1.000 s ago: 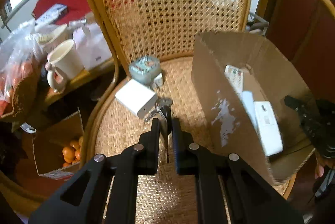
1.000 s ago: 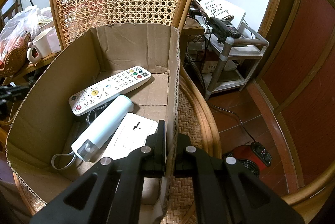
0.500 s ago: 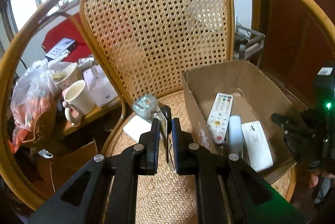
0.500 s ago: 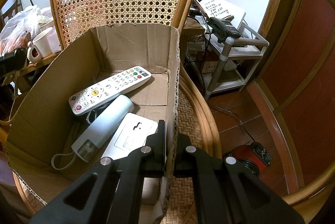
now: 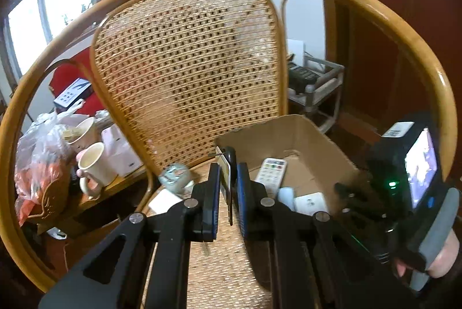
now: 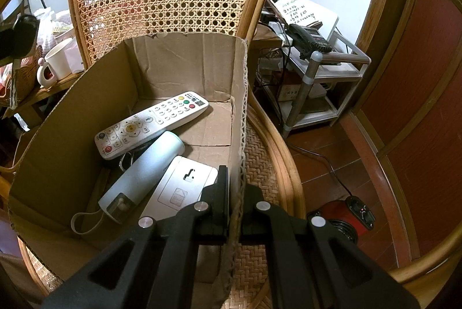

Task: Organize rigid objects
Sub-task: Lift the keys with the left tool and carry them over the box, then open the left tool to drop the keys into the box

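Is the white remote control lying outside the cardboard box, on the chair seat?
No. The white remote control lies inside the cardboard box, on its floor beside a pale blue cylinder.

Remote [image 6: 150, 125] in box [image 6: 72, 118] on chair [image 6: 260, 147]

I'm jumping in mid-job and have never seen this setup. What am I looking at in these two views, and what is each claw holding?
There is no robot: a person carries a hand-held gripper in each hand, each with a fisheye camera looking along its fingers. The left view shows the left hand-held gripper shut on a bunch of keys above the cane chair. The right view shows the right hand-held gripper clamped on the wall of the cardboard box, which holds a remote, a pale blue cylinder and a white flat device.
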`<control>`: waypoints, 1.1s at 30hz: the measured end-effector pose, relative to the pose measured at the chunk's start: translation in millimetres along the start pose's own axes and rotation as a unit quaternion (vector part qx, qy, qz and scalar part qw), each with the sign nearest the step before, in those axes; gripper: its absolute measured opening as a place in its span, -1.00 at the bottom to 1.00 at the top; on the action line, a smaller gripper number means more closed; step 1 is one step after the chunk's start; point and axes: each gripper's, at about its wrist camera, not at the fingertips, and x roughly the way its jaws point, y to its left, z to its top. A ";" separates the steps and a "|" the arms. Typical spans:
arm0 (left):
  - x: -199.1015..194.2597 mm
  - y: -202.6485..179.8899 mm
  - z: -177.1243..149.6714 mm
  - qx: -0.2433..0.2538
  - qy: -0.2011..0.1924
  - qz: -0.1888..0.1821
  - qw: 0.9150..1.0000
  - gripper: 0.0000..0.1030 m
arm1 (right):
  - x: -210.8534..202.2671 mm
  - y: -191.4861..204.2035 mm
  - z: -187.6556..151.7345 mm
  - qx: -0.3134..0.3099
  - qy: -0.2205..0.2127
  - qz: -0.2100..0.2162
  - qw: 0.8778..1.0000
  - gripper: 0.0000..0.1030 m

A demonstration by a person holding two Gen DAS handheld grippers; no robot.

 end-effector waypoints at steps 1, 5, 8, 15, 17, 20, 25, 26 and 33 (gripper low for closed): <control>1.6 -5.3 -0.1 0.002 0.002 -0.006 1.000 -0.79 | 0.0 0.0 0.0 0.000 0.000 0.000 1.000 -0.89; 9.6 -19.4 -2.0 0.014 0.013 -0.016 1.000 -0.79 | 0.0 0.1 0.0 0.000 0.000 0.000 1.000 -0.89; 17.6 -24.9 -4.8 0.016 0.025 -0.022 0.999 -0.79 | 0.1 0.2 0.3 0.000 0.000 0.001 1.000 -0.88; 32.5 -26.1 -12.7 0.002 0.053 -0.049 0.997 -0.79 | 0.1 0.0 0.3 0.000 0.000 0.001 1.000 -0.88; 34.3 -28.8 -13.6 0.008 0.056 -0.049 0.997 -0.79 | 0.1 0.1 0.3 0.000 0.000 0.001 1.000 -0.88; 37.8 -33.8 -15.3 0.016 0.062 -0.051 0.997 -0.79 | 0.1 0.1 0.3 0.000 0.000 0.001 1.000 -0.88; 44.7 -36.3 -18.7 0.021 0.074 -0.052 0.996 -0.79 | 0.1 0.3 0.3 0.000 0.000 0.001 1.000 -0.88; 45.0 -36.5 -18.2 0.022 0.075 -0.052 0.996 -0.79 | 0.1 -0.1 0.1 0.000 0.000 0.001 1.000 -0.88; 48.0 -37.4 -19.4 0.026 0.079 -0.052 0.995 -0.79 | 0.1 -0.1 0.1 0.000 -0.001 0.002 1.000 -0.88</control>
